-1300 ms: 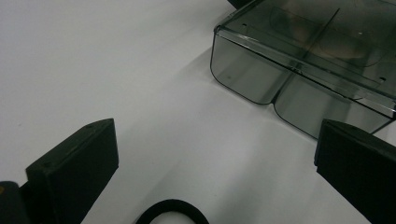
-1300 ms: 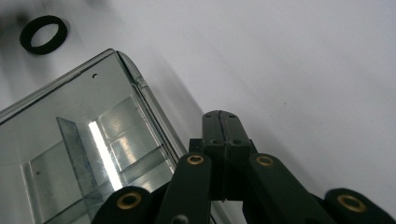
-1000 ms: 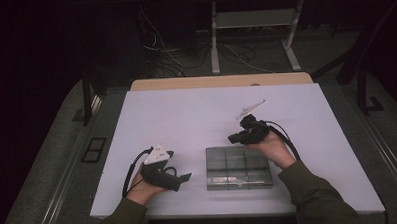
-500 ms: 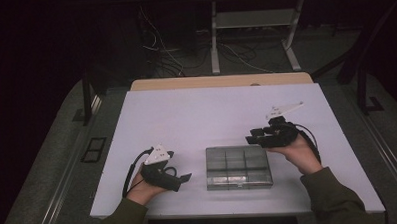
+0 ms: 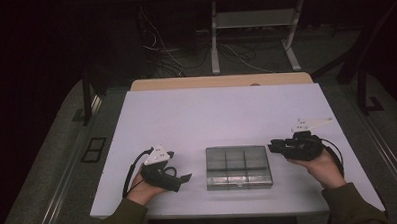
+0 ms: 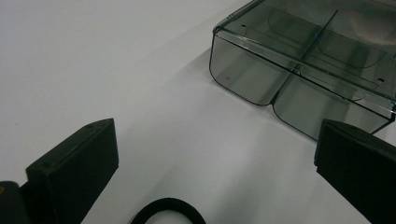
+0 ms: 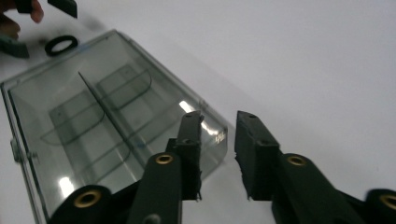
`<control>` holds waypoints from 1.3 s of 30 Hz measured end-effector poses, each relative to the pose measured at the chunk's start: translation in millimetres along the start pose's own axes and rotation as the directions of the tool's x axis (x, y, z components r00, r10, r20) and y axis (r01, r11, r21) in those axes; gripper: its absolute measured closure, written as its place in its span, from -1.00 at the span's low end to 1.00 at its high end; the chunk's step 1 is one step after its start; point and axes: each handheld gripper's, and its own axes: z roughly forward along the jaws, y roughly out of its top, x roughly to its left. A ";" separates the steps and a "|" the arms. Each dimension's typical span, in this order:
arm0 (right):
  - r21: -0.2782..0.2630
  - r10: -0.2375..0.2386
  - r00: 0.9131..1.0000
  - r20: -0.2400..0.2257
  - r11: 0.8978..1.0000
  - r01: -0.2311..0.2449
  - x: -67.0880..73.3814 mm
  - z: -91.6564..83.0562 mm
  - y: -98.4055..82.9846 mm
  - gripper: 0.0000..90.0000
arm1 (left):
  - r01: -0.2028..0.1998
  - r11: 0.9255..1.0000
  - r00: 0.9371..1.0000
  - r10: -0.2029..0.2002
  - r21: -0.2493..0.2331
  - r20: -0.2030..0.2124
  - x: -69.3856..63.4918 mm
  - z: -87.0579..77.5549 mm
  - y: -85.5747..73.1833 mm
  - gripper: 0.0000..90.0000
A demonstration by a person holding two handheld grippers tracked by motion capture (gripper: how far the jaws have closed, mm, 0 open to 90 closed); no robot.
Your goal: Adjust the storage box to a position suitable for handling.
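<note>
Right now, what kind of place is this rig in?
Likely a lab recording bench: a white table holding a clear box, loose cables on the floor behind, and a metal stand.

A clear smoky-grey plastic compartment box, lid shut and lying flat with its inner dividers showing through, rests near the table's near edge, roughly centred left to right.

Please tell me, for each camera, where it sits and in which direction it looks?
High view: above the near table edge, facing forward and down; both forearms, left gripper, right gripper.
Left gripper view: between wide-apart jaws, toward the box.
Right gripper view: along its jaws, slightly apart, over the box; left gripper farther off.
All share the box.
</note>
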 end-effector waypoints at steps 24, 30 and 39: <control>0.119 0.000 0.997 -0.071 0.993 0.009 19.0 15.8 -41.7 0.98 | 0.003 1.000 1.000 -0.003 -0.006 0.004 -1.5 0.2 -0.6 -1.00; 0.121 0.000 0.998 -0.066 0.993 0.008 19.2 17.0 -41.6 0.99 | 0.002 1.000 1.000 -0.002 -0.006 0.003 -1.5 -0.1 -0.5 -1.00; 0.122 -0.018 0.997 -0.075 0.992 0.027 24.7 25.2 -37.6 0.99 | 0.002 1.000 1.000 -0.002 -0.007 0.004 -1.7 -0.2 -0.6 -1.00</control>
